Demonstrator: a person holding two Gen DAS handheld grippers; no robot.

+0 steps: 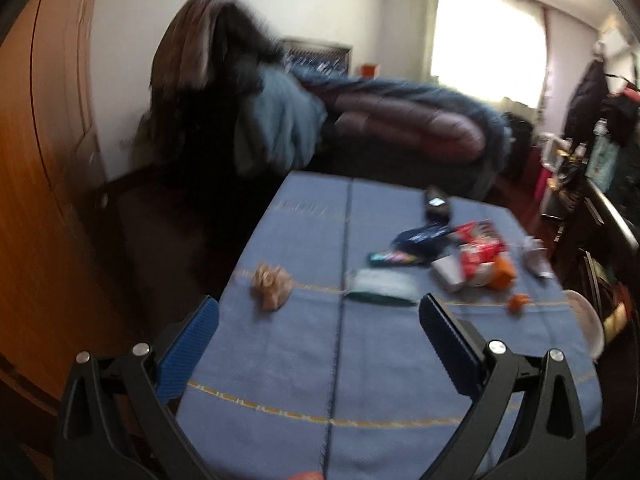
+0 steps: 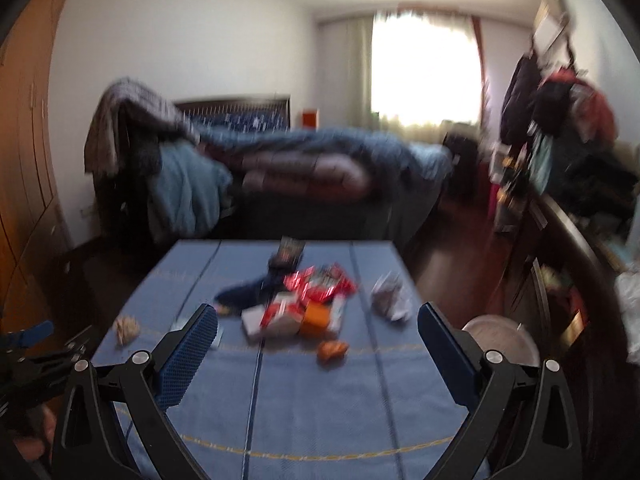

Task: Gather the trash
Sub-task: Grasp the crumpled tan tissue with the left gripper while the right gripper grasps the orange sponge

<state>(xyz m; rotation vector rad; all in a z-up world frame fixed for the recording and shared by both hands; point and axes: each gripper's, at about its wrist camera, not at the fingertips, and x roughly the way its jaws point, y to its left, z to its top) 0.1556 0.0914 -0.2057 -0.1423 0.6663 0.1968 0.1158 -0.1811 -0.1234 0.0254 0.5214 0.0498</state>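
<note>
Trash lies scattered on a table with a blue cloth (image 1: 280, 360) (image 2: 320, 400). A crumpled brown paper ball (image 1: 271, 284) (image 2: 127, 330) sits at the left. A green and white packet (image 1: 378, 290) lies near the middle. Red and white wrappers (image 1: 480, 256) (image 2: 316, 288), an orange box (image 1: 505, 274) (image 2: 318, 318), a small orange scrap (image 1: 518, 303) (image 2: 332, 350) and a crumpled silver wrapper (image 1: 534, 258) (image 2: 390, 298) lie further right. My left gripper (image 1: 318, 312) is open above the near half of the table, holding nothing. My right gripper (image 2: 318, 320) is open too, also nothing in it. Both views are blurred.
A white bin (image 1: 588, 326) (image 2: 502, 338) stands by the table's right edge. A dark phone-like object (image 1: 436, 204) (image 2: 290, 250) lies at the far end. Behind is a bed (image 2: 320, 168) heaped with blankets, a wooden wardrobe (image 1: 36, 160) at left, cluttered furniture (image 2: 572, 240) at right.
</note>
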